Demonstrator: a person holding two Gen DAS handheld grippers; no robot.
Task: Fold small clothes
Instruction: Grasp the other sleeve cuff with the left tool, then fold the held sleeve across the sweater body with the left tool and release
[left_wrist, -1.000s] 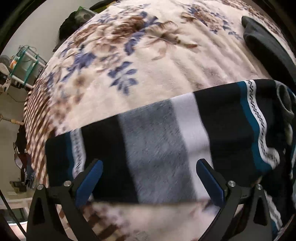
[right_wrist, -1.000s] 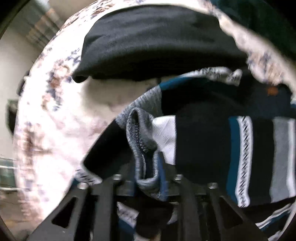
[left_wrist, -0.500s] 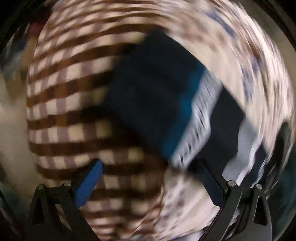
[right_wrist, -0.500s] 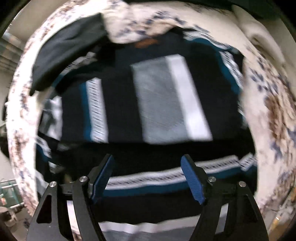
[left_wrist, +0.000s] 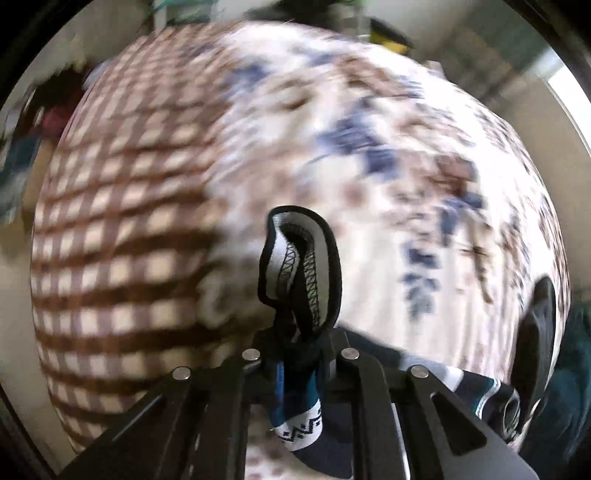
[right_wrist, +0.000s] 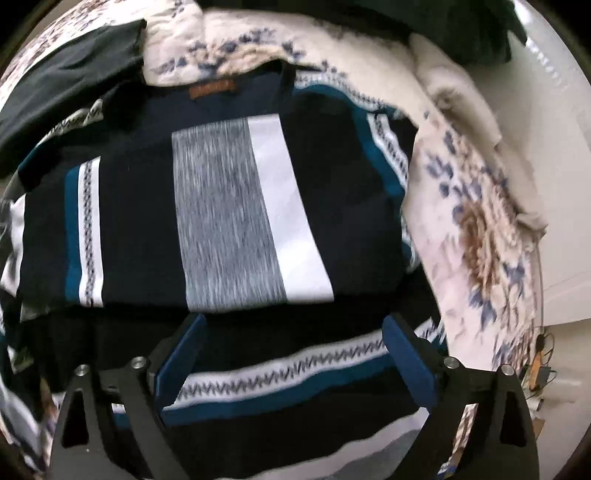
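Left gripper (left_wrist: 299, 343): jaws closed tight on a bunched edge of the striped sweater (left_wrist: 299, 266); a loop of its dark hem with white zigzag trim stands up between the fingers.
Sweater, left view: the rest trails away to the lower right, over the floral blanket (left_wrist: 369, 147).
Left surroundings: blurred; checked brown border at left, flowers at right, and what may be a dark garment (left_wrist: 535, 332) at the far right edge.
Right gripper (right_wrist: 291, 358): jaws wide apart, having just been opening, holding nothing, poised above the sweater (right_wrist: 229, 221).
Sweater, right view: lies folded, its grey and white stripes ahead of the fingers, a zigzag band between them.
Edges: black garment (right_wrist: 70, 85) at upper left; open blanket (right_wrist: 480, 229) along the right.
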